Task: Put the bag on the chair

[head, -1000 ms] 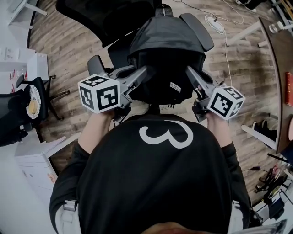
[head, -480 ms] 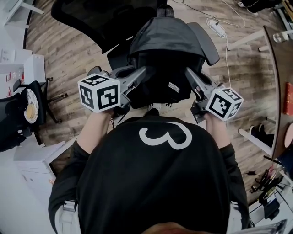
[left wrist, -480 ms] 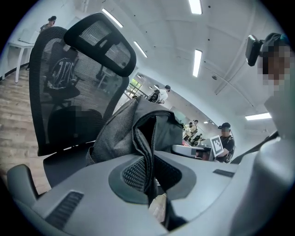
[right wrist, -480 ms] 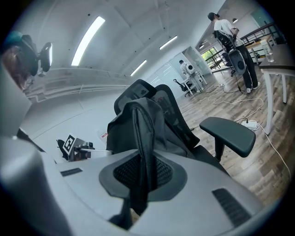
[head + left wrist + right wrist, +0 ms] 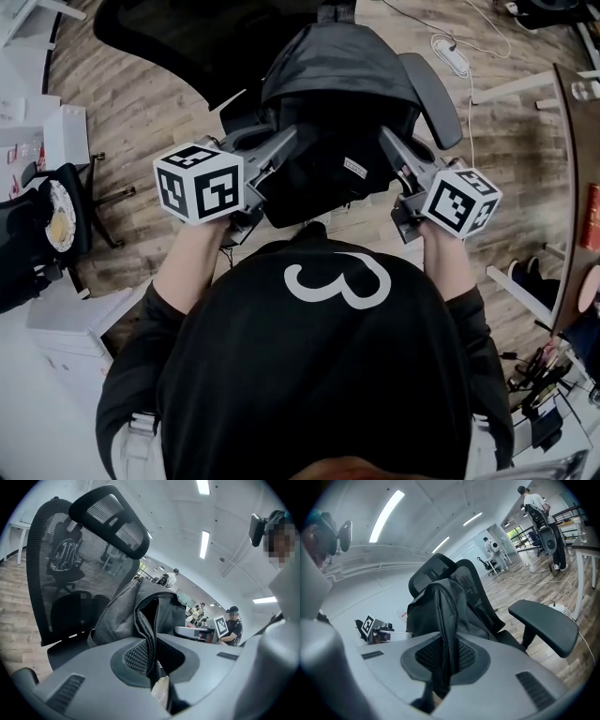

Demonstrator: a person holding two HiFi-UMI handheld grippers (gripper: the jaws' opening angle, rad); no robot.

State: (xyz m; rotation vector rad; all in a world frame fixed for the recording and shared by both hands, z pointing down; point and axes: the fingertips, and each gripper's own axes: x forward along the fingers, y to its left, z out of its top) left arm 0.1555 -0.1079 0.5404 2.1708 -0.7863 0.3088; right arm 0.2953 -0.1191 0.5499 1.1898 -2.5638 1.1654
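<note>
Wooden floor [image 5: 159, 103] surrounds the chair [image 5: 436, 84]. Left hand-held gripper [image 5: 286, 142] and right hand-held gripper [image 5: 386, 142] each pinch the bag [image 5: 337, 84], holding it over the chair between its armrests.

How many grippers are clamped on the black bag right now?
2. The left gripper pinches a fold of fabric on the left side of the bag; the right gripper pinches a fold on its right side. None is hidden.

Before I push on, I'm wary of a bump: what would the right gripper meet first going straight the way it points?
The right gripper is shut on a fold of the bag, which bulks directly ahead. Beyond it comes probably the chair backrest, though depth is unclear.
</note>
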